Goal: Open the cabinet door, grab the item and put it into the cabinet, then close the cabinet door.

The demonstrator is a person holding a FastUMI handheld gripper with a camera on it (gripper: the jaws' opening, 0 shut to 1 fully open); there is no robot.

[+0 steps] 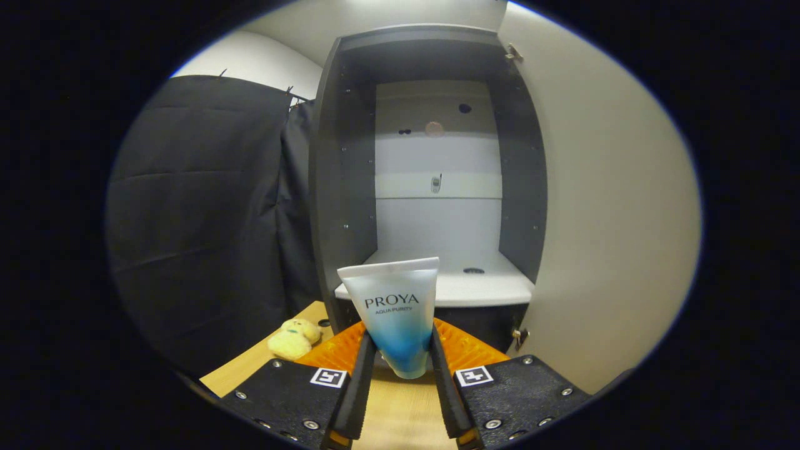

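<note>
A white-to-blue squeeze tube (395, 312) stands upright, crimped end up, between my fingers. My gripper (401, 356) is shut on the tube, both fingers pressing its lower sides. Straight ahead stands the dark cabinet (334, 187) with its interior open. Its white shelf floor (475, 287) lies just beyond the tube, a little above the fingertips. The pale cabinet door (600, 206) is swung wide open to the right, with hinges at its top and bottom. The tube's cap end is hidden behind the fingers.
A small yellow plush toy (294, 339) lies on the wooden table (400, 412) to the left of my fingers, near the cabinet's base. Black cloth (206, 219) hangs left of the cabinet. A white back panel with small holes closes the cabinet's rear.
</note>
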